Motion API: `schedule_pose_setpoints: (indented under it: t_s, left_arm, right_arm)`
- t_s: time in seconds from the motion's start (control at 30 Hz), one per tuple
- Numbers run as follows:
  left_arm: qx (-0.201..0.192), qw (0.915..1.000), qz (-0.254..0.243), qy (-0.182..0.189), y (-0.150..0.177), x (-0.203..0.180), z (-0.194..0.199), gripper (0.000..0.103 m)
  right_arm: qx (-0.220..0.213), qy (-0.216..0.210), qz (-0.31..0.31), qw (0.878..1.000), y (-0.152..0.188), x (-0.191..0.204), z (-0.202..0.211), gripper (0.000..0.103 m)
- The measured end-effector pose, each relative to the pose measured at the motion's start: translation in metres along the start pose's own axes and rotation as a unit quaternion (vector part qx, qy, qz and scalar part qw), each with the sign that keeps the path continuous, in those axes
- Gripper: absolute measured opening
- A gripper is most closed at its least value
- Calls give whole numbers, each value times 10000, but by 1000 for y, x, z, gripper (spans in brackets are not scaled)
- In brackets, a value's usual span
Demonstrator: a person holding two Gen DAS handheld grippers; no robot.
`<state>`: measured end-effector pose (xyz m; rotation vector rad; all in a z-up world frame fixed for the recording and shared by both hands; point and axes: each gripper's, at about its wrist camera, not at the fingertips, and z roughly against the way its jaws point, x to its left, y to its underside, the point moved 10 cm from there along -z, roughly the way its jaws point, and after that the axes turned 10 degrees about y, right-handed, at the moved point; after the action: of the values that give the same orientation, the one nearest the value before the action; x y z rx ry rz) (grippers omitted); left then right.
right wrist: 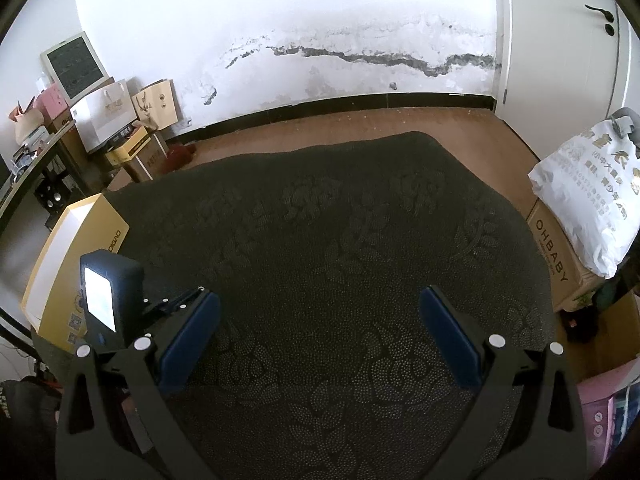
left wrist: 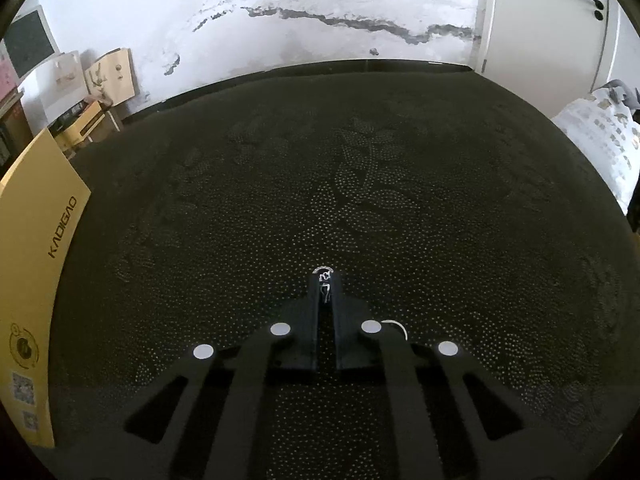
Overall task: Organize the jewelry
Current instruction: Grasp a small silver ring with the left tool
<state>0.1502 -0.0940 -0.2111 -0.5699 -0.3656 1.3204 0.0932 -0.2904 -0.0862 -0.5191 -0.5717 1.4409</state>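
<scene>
My left gripper [left wrist: 325,280] is shut on a small silver piece of jewelry [left wrist: 324,277], pinched at the fingertips low over the dark patterned cloth [left wrist: 340,184]. A thin silver loop [left wrist: 398,327] shows beside the right finger base. The yellow box [left wrist: 32,264] stands at the left edge. My right gripper [right wrist: 320,308] is open and empty, held higher above the same cloth [right wrist: 320,220]. The left gripper body with its lit screen [right wrist: 100,300] shows at the left of the right wrist view, in front of the open yellow box [right wrist: 76,248].
A cardboard box marked OHBABY [right wrist: 554,256] with a white printed bag [right wrist: 592,200] on it stands right of the cloth. Bags and boxes [right wrist: 120,128] are stacked against the far left wall. Brown floor [right wrist: 360,128] lies beyond the cloth.
</scene>
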Motion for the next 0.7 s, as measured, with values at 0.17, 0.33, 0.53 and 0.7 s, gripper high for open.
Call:
schedule_pose_setpoints:
  t_s: [0.17,0.33,0.53,0.7]
  left_arm:
    - [91,9999,43,102,-3,-2,5,5]
    - [83,9999,16,122,-11,5,28,5]
    - [-136,9997,1,223,-21,22,71,5]
    - [-344,9989,93,306,-31,43,100,5]
  right_arm:
    - [47,-21,64,10000,3,5,-4,96]
    - [253,-86,355,9990,16,25,-20,96]
    - [523,-105,1000,9936,45,70,-49,96]
    - [690,-303,1646,9835,72,115,-79,96]
